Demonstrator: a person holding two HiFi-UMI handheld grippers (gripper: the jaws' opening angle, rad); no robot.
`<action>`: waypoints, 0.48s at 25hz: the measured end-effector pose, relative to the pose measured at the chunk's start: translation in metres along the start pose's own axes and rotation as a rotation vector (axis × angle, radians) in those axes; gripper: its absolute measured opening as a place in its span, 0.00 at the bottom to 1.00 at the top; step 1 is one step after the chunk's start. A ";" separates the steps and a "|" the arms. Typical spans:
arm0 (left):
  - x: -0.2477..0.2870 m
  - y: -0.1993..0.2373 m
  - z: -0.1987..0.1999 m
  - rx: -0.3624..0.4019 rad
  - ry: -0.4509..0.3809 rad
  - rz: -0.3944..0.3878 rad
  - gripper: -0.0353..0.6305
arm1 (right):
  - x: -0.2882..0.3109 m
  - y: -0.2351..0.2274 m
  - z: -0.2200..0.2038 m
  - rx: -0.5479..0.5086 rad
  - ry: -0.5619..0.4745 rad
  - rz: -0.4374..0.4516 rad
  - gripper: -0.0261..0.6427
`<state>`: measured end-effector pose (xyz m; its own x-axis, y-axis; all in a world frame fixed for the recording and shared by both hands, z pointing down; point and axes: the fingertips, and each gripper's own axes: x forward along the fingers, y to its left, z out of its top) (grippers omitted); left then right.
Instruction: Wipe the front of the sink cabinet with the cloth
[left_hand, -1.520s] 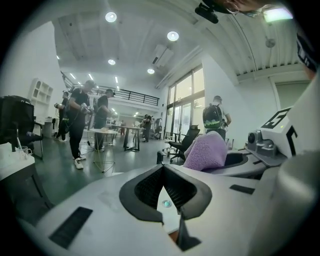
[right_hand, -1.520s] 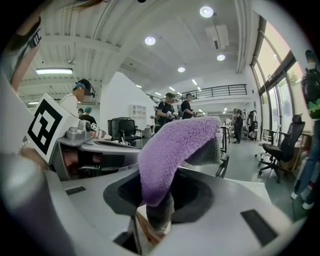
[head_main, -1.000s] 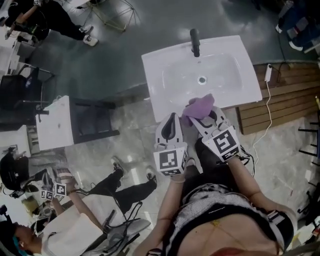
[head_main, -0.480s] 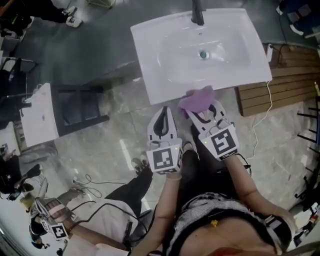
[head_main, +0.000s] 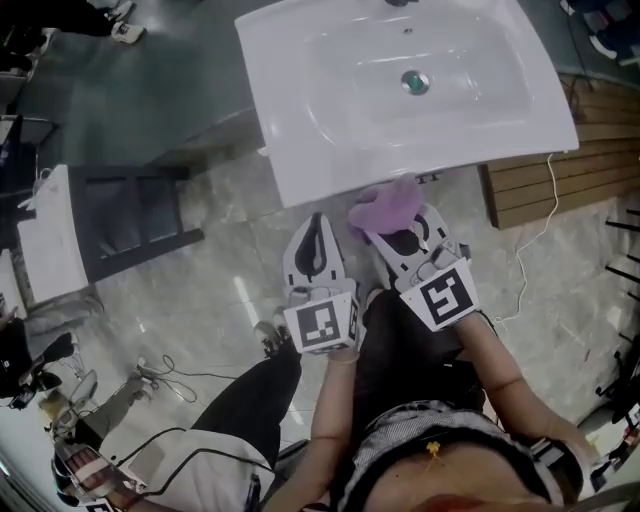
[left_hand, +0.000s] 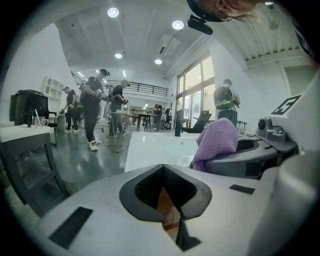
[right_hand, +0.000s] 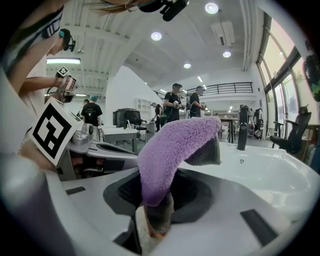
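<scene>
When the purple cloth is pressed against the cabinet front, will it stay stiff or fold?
Probably floppy: the cloth arches over and droops from the right hand-held gripper, whose jaws are shut on one end. It looks fluffy, so it is likely light and not slippery. Pushed, it would likely bunch up.

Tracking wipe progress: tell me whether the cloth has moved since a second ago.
Yes. The cloth, held by the right gripper, has slipped back off the front rim of the sink, toward the person.
</scene>
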<state>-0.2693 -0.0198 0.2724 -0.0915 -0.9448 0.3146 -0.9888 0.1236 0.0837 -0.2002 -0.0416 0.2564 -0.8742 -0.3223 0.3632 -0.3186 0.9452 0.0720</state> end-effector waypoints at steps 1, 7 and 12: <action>0.002 0.001 -0.009 0.001 -0.004 0.001 0.05 | 0.004 0.003 -0.009 -0.007 -0.001 0.009 0.29; 0.017 0.010 -0.062 -0.023 -0.036 0.012 0.05 | 0.038 0.028 -0.063 -0.027 -0.041 0.097 0.29; 0.032 0.027 -0.106 -0.029 -0.073 0.007 0.05 | 0.073 0.047 -0.108 -0.068 -0.082 0.142 0.29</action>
<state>-0.2864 -0.0145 0.3853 -0.1075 -0.9633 0.2460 -0.9844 0.1377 0.1092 -0.2389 -0.0148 0.3869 -0.9365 -0.1860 0.2972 -0.1668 0.9820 0.0890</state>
